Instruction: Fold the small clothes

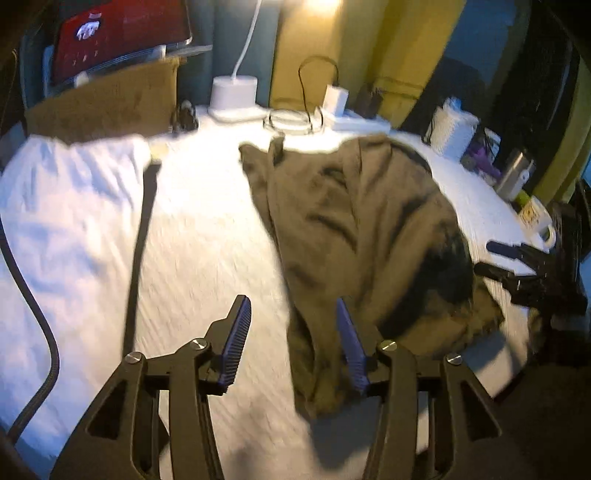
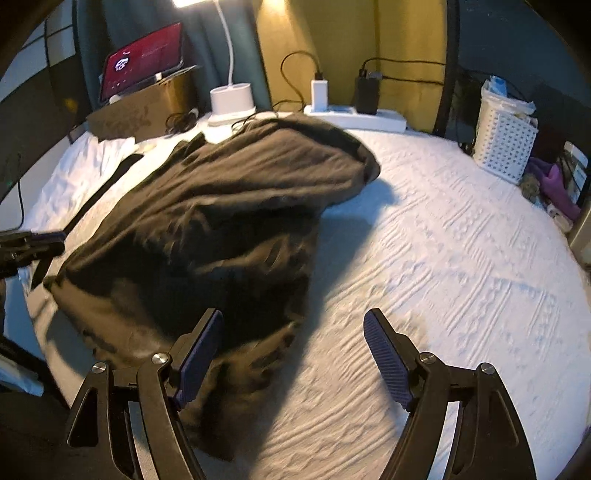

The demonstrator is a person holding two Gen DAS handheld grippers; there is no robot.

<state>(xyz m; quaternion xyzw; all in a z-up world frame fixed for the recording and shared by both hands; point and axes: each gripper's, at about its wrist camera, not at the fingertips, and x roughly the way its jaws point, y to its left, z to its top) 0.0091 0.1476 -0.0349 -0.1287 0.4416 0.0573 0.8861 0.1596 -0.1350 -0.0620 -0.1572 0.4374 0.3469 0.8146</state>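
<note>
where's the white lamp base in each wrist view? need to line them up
Left wrist: the white lamp base sits top centre-left, at the far edge of the white bedspread, left of the brown garment.
Right wrist: the white lamp base sits top, left of centre, just behind the garment's far edge.
Shared landmark: the red-screen tablet on the cardboard box, to the left of the base in both.
</note>
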